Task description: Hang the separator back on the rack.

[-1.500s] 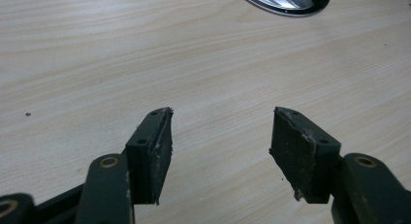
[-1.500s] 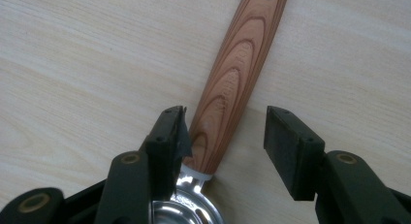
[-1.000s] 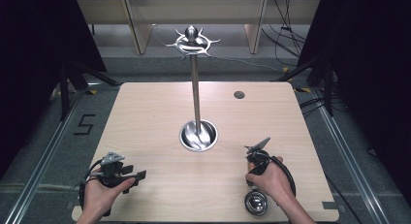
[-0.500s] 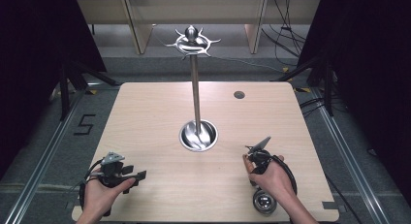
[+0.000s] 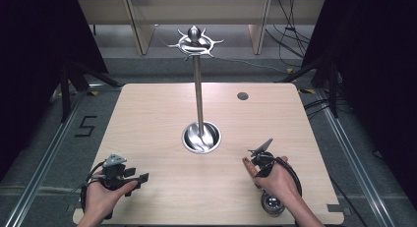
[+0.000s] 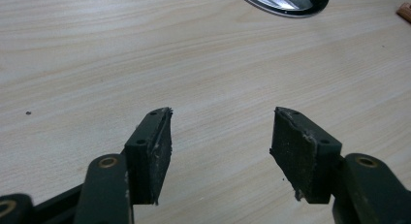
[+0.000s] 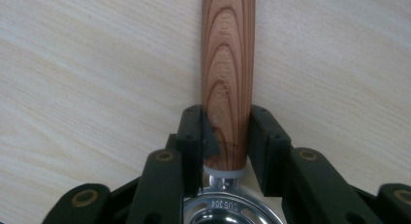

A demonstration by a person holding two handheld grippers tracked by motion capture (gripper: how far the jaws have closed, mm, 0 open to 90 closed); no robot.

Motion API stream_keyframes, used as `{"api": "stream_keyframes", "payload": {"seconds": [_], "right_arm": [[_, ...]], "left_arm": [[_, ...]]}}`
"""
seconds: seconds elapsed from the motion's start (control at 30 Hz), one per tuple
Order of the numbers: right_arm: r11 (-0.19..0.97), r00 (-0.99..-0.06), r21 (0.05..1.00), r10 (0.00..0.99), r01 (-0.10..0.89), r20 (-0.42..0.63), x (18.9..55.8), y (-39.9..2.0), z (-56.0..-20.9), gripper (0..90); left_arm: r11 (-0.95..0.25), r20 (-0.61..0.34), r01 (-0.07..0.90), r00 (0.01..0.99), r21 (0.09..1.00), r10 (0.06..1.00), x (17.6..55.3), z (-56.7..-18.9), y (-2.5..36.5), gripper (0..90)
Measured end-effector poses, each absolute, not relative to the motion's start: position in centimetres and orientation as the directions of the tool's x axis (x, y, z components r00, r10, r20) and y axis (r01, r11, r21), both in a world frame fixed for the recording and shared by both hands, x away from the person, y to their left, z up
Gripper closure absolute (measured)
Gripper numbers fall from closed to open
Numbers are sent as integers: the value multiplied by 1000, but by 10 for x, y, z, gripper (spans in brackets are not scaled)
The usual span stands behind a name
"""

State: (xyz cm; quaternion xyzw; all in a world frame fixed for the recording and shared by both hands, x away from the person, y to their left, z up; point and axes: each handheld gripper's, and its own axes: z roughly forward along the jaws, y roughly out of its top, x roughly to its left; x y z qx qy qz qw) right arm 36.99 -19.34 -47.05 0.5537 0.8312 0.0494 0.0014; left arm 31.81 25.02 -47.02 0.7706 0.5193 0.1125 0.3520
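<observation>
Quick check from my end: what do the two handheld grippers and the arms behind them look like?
Both are black. The left claw has two flat black pads, their edges frayed, on linked arms with brass-coloured pivots. A grey three-cornered plate tops the left gripper; a black cable loops behind the right claw. Forearms are bare, without sleeves.

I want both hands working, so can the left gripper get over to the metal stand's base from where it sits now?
Probably yes: the left gripper is open and empty, with bare table between it and the stand's base.
</observation>
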Motion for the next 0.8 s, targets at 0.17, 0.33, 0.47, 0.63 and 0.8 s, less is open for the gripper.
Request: {"api": "stream_keyframes", "payload": {"seconds": [0.17,0.33,0.47,0.63,0.8], "right_arm": [[399,-408,115,911,910,66,367,-195,-466,698],[420,-436,162,897,893,78,365,-198,-460,699],[400,-429,233,900,886,84,358,-198,-452,700],[396,-435,291,897,871,81,356,-200,-445,701],[398,-443,332,894,855,68,356,-202,-442,702]], "left_arm": [[-213,-193,720,437,661,879,318,-470,250,389],[-208,-195,718,435,664,879,318,-471,250,389],[-210,-194,715,439,667,877,318,-471,251,389],[-208,-196,713,440,669,876,318,-470,251,390],[-221,-190,716,446,663,875,318,-470,252,389]]}}
